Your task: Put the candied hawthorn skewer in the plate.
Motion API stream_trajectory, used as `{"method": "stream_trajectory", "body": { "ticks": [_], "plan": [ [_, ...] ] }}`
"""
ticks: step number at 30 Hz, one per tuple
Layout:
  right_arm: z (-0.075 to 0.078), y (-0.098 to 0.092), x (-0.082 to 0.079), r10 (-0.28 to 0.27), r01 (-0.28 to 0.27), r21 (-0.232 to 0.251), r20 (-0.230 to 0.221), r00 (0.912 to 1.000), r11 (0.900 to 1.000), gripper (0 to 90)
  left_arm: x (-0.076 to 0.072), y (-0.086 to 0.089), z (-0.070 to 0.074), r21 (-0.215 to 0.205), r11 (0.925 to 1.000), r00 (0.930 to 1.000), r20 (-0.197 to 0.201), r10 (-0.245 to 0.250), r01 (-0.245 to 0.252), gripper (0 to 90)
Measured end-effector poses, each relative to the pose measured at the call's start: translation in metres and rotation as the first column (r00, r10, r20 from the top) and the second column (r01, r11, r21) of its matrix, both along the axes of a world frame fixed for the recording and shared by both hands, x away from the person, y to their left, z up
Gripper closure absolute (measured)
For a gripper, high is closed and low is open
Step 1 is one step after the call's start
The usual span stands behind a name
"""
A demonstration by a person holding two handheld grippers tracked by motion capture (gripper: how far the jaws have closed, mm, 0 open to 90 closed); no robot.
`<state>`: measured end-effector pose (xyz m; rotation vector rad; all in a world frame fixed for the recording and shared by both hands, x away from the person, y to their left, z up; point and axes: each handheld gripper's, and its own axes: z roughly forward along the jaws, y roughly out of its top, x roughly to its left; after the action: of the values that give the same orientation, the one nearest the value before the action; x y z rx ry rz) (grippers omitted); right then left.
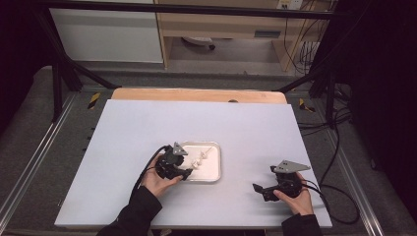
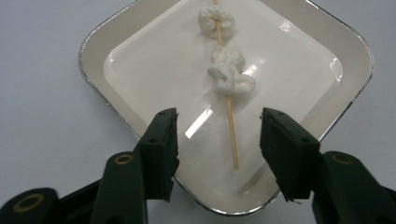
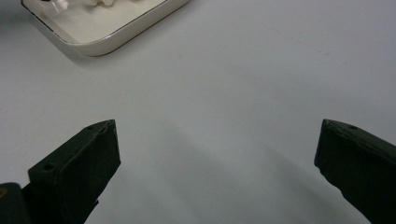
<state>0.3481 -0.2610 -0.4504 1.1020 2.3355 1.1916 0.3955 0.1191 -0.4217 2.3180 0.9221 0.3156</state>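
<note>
Skewer (image 2: pixel 230 125) top cut off in left gripper view, left gripper (image 2: pixel 218 135) jaws spread over tray (image 2: pixel 95 70), right gripper (image 3: pixel 217 154) jaws parted, tray corner seen far left.

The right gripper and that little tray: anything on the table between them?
Nothing; the right gripper view shows bare table between the right gripper and the tray.

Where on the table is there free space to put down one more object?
The far half of the table, beyond the tray, is bare, and so is the strip between the tray and the right gripper. It is crowded at the tray's near left, where the left gripper hovers over the skewer.
</note>
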Motion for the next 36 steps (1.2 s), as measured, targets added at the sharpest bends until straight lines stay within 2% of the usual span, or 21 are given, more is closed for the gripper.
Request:
{"method": "stream_trajectory", "body": {
  "ticks": [3, 10, 19, 22, 27, 30, 31, 36],
  "plan": [
    [0.0, 0.0, 0.0, -0.003, 0.003, 0.001, -0.001, 1.0, 1.0, 0.9, -0.002, 0.007, 0.004, -0.021, 0.9998, 1.0, 0.005, 0.004, -0.003, 36.9],
    [0.001, 0.0, 0.0, -0.005, 0.005, 0.001, -0.001, 1.0, 1.0, 0.8, -0.009, 0.024, 0.01, -0.042, 0.999, 0.9999, 0.001, 0.017, -0.017, 22.5],
    [0.0, 0.0, 0.0, -0.009, 0.009, 0.0, -0.004, 1.0, 1.0, 0.8, -0.018, 0.056, 0.005, -0.085, 0.9944, 0.998, -0.015, 0.062, -0.063, 18.5],
    [0.0, 0.0, 0.0, -0.007, 0.007, -0.002, -0.006, 1.0, 1.0, 0.8, -0.024, 0.067, 0.001, -0.082, 0.9934, 0.9967, 0.01, 0.081, -0.08, 13.7],
    [0.0, 0.0, 0.0, -0.01, 0.01, -0.002, -0.008, 0.9999, 1.0, 0.8, -0.031, 0.084, -0.003, -0.108, 0.9895, 0.9948, 0.023, 0.099, -0.096, 8.8],
    [0.001, -0.001, 0.0, -0.013, 0.013, 0.002, -0.012, 0.9998, 1.0, 0.8, -0.035, 0.096, -0.006, -0.132, 0.9877, 0.9945, 0.051, 0.092, -0.084, 8.3],
    [0.001, -0.001, 0.0, -0.014, 0.014, 0.0, -0.013, 0.9998, 1.0, 0.8, -0.034, 0.1, -0.008, -0.14, 0.9879, 0.9945, 0.07, 0.077, -0.067, 8.0],
    [0.001, -0.001, 0.0, -0.014, 0.014, -0.001, -0.022, 0.9997, 1.0, 0.8, -0.047, 0.12, -0.018, -0.123, 0.9855, 0.9912, 0.049, 0.123, -0.116, 8.0]
  ]
}}
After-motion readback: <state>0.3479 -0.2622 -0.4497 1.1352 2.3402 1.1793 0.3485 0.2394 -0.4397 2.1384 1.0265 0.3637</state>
